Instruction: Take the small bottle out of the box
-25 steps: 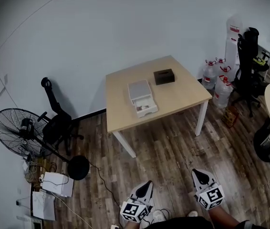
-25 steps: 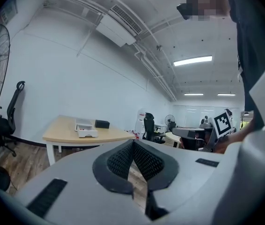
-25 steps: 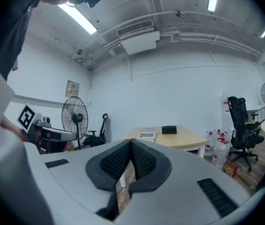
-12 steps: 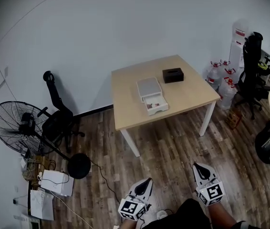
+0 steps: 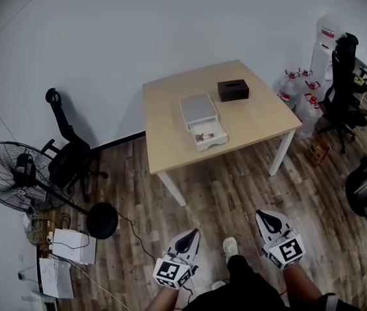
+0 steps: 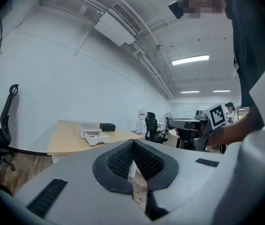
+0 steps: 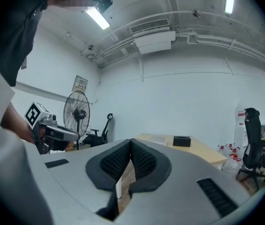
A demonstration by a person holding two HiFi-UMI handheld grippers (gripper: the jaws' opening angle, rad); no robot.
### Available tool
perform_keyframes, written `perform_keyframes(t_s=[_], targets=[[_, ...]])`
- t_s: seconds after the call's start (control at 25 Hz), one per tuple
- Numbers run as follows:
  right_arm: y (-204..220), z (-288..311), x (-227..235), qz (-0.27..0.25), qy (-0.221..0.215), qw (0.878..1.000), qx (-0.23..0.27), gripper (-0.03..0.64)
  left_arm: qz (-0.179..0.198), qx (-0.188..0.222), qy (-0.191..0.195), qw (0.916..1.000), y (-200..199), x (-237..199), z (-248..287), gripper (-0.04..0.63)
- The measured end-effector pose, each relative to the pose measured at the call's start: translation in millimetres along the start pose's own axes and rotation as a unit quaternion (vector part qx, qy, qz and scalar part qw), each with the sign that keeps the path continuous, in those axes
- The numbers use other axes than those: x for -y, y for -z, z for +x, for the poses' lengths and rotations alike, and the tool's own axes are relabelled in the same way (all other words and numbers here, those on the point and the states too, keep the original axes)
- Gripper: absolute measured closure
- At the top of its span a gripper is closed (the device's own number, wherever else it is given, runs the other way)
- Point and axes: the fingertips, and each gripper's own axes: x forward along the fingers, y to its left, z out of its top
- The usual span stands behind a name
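The small bottle lies in the open drawer of the white box on the table. It is far ahead, across the floor. The left gripper and right gripper are both squeezed closed, holding nothing, and about equally far away.

The person steps forward — a pale shoe on a dark-clad leg now lands on the floor between the two grippers. The left gripper sits higher and further left in the head view, and the right gripper is slightly higher. The fan slides toward the left edge.
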Motion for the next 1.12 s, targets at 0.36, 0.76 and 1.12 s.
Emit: perform_keyframes(t_s=[0.36,0.76,1.12], targets=[[8,83,58,-0.016,-0.035,0.999,-0.019,0.604,0.000,0.001,0.001,1.0000,-26,-50,93,0.583],[25,173,116,-0.009,-0.074,0.996,-0.044,0.604,0.002,-0.011,-0.026,0.9996,-42,-104,181,0.582],[25,235,155,-0.013,-0.083,0.996,-0.027,0.594,0.011,-0.005,-0.053,0.9985,-65,-150,226,0.582]])
